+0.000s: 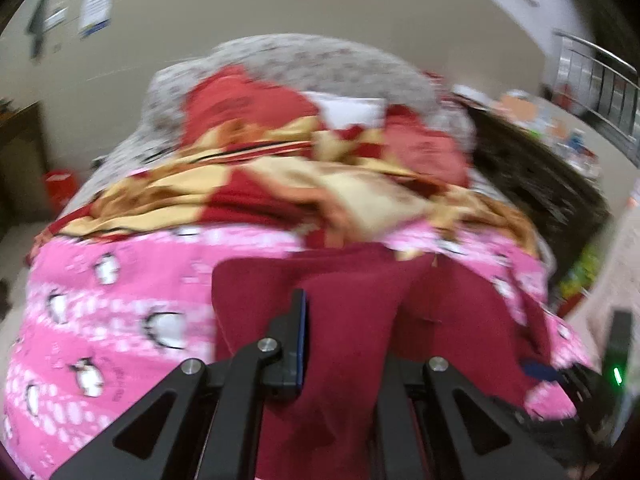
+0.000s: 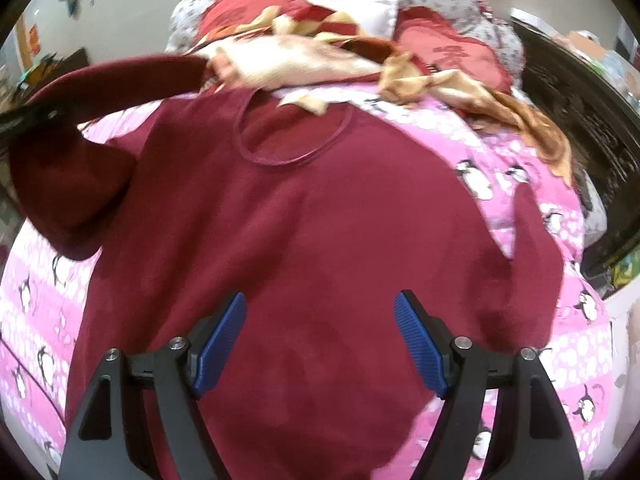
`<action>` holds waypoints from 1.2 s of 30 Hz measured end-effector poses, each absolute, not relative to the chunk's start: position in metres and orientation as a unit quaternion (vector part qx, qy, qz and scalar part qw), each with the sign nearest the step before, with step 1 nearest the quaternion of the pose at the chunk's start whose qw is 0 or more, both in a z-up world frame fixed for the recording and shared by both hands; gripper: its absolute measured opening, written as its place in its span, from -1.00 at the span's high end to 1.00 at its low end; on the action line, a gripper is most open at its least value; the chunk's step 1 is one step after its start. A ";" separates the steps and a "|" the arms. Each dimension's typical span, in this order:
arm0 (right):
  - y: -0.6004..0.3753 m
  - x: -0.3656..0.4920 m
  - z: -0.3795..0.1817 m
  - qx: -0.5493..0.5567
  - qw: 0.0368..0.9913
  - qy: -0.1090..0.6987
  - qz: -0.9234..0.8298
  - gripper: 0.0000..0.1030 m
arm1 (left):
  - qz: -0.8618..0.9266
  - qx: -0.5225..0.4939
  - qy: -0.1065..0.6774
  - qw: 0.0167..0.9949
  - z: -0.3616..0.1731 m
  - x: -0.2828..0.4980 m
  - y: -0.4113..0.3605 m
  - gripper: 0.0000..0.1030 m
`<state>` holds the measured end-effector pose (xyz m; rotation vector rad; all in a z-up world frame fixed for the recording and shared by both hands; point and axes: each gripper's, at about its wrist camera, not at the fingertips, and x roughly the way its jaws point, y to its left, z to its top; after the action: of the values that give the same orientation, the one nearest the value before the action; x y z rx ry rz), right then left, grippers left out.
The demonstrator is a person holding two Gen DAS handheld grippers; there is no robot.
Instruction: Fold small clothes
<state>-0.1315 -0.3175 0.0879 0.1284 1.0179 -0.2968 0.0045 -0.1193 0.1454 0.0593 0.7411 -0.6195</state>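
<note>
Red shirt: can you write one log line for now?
left hand-held gripper: shut on red shirt sleeve | right hand-held gripper: open above shirt | pink blanket underneath

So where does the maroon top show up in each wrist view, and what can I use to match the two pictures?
Left wrist view: the maroon top fills the lower centre, with its cloth bunched between the fingers of the left gripper.
Right wrist view: the maroon top spreads across the centre, neckline at the top, one sleeve lifted at upper left; the right gripper is open above it.
Shared landmark: the pink penguin blanket beneath it.
</note>
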 end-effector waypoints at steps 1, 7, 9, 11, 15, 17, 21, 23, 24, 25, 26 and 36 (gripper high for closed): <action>-0.322 -0.134 0.090 0.064 0.862 0.482 -0.147 -0.74 | -0.314 0.036 0.356 0.879 0.143 -0.005 -0.127 0.85; -0.359 -0.148 0.094 0.106 0.858 0.469 -0.181 -0.74 | -0.352 0.112 0.420 0.829 0.068 -0.048 -0.173 0.66; -0.368 -0.151 0.093 0.133 0.856 0.467 -0.176 -0.74 | -0.347 0.127 0.432 0.823 0.051 -0.057 -0.175 0.52; -0.370 -0.150 0.092 0.150 0.860 0.463 -0.152 -0.74 | -0.352 0.134 0.426 0.823 0.049 -0.066 -0.171 0.23; -0.359 -0.132 0.094 0.126 0.873 0.454 -0.126 -0.74 | -0.358 0.143 0.388 0.837 0.066 -0.081 -0.153 -0.56; -0.352 -0.117 0.096 0.110 0.880 0.449 -0.109 -0.74 | -0.350 0.151 0.369 0.848 0.077 -0.087 -0.144 -0.64; -0.330 -0.080 0.087 0.069 0.884 0.456 -0.073 -0.73 | -0.324 0.140 0.356 0.865 0.089 -0.089 -0.120 -0.69; -0.321 -0.061 0.075 0.040 0.881 0.467 -0.071 -0.50 | -0.303 0.134 0.363 0.871 0.089 -0.081 -0.107 -0.69; -0.318 -0.055 0.068 0.030 0.877 0.474 -0.069 0.08 | -0.290 0.132 0.368 0.873 0.087 -0.076 -0.101 -0.69; -0.317 -0.050 0.061 0.027 0.872 0.484 -0.062 0.37 | -0.281 0.130 0.374 0.874 0.086 -0.073 -0.095 -0.69; -0.316 -0.050 0.057 0.036 0.869 0.490 -0.052 0.44 | -0.274 0.127 0.378 0.875 0.085 -0.070 -0.089 -0.69; -0.363 -0.108 0.119 0.087 0.907 0.403 -0.088 0.63 | -0.227 0.100 0.401 0.882 0.070 -0.040 -0.072 -0.69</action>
<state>-0.1078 -0.3634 0.1189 0.1789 0.8316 -0.1824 -0.0405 -0.0716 0.0703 0.2084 0.8359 -0.4736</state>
